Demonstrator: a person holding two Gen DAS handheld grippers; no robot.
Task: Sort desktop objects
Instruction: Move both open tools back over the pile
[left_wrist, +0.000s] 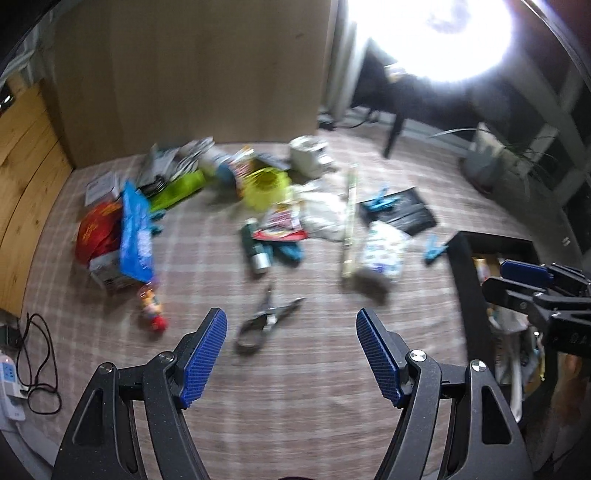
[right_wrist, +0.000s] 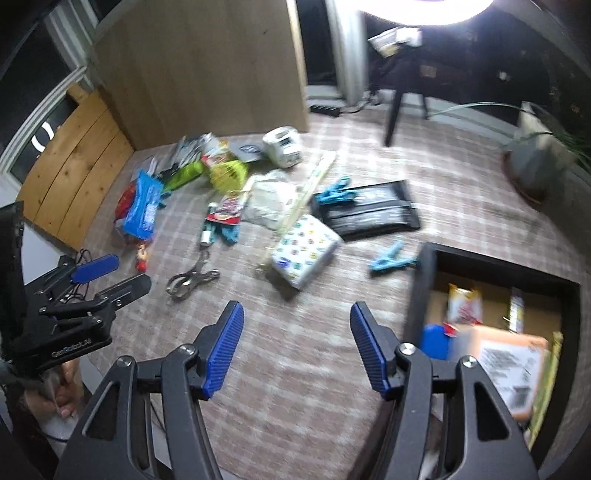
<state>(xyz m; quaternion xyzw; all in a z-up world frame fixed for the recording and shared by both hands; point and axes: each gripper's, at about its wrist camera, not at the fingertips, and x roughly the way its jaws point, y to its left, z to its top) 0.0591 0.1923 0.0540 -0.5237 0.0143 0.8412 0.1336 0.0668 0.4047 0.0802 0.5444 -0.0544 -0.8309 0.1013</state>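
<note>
Steel scissors (left_wrist: 264, 322) lay at twelve o'clock of your left tool (left_wrist: 291, 358), both tools gaping empty; splayed handles could have slid across the checked counter (left_wrist: 295, 406) and escaped.

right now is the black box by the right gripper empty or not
Not empty: the black box holds a snack packet and a labelled parcel.

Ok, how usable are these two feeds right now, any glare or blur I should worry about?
Left wrist view: the lamp blows out the top right, and motion blur smears the scissors and clutter. Right wrist view: glare only at the top edge; the black box and its contents are blurred; fisheye bends the edges in both.
</note>
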